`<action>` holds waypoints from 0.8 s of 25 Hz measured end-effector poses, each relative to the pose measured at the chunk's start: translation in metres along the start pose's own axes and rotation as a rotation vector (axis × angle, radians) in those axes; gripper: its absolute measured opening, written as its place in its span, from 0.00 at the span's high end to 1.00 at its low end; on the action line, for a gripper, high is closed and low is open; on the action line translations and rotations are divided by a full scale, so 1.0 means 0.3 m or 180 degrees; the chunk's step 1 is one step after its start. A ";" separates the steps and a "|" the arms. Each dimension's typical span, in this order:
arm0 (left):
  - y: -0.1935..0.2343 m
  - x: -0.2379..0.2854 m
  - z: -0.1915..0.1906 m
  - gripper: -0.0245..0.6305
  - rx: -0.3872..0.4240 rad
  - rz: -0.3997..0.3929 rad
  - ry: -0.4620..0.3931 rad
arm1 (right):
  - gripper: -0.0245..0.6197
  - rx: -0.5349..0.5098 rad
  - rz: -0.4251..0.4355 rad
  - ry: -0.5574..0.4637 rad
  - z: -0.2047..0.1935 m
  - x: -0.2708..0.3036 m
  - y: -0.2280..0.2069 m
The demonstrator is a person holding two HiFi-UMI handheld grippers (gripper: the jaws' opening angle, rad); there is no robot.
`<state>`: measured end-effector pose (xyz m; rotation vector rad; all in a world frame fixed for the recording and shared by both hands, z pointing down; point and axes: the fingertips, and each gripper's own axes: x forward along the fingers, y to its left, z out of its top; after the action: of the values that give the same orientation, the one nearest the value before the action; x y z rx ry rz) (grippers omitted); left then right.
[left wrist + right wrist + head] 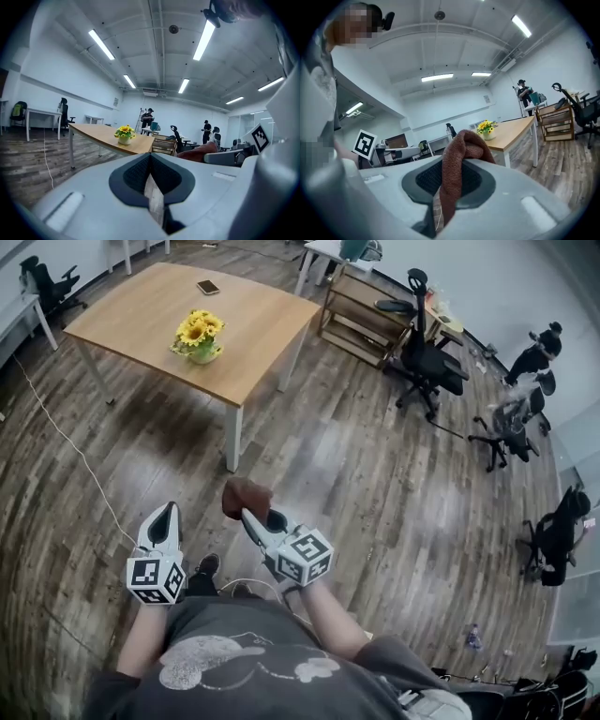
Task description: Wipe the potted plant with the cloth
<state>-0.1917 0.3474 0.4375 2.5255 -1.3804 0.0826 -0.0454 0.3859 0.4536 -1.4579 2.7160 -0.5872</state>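
None of the wiping is done: the right tool pinches the cloth, the left tool is closed and empty, and the potted plant sits far off on the desk.

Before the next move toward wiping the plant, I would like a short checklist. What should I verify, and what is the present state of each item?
1. The cloth is gripped in the right claw: ok, its jaws are shut on the brown fabric.
2. The left claw is free: ok, it is shut with nothing in it.
3. The potted plant stands upright on the table: ok.
4. The plant is within reach: not ok. The table stands well ahead across the floor, so stepping closer probably comes first.
5. The phone is apart from the plant: ok, it lies nearer the far edge.
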 end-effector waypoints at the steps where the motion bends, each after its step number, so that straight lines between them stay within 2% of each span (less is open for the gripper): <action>1: -0.006 -0.001 -0.001 0.93 0.0003 0.0022 -0.0006 | 0.89 0.0006 0.0009 0.0002 -0.003 -0.009 -0.006; 7: -0.009 0.014 -0.007 0.93 0.0035 0.0155 0.0006 | 0.89 0.0017 -0.0036 0.0067 -0.015 -0.030 -0.067; 11: 0.039 0.060 -0.007 0.93 -0.0027 0.0209 -0.0085 | 0.89 0.0038 -0.0080 0.0042 -0.013 0.000 -0.117; 17: 0.128 0.214 0.023 0.93 0.0005 0.0234 -0.0217 | 0.89 0.0043 -0.0189 0.0068 0.008 0.102 -0.235; 20: 0.191 0.330 0.055 0.93 -0.0004 0.0165 -0.0195 | 0.89 0.0053 -0.0268 0.0069 0.052 0.195 -0.294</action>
<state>-0.1866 0.2327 0.4503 2.5111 -1.4690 0.0142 -0.0048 0.2899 0.4778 -1.5776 2.6700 -0.6308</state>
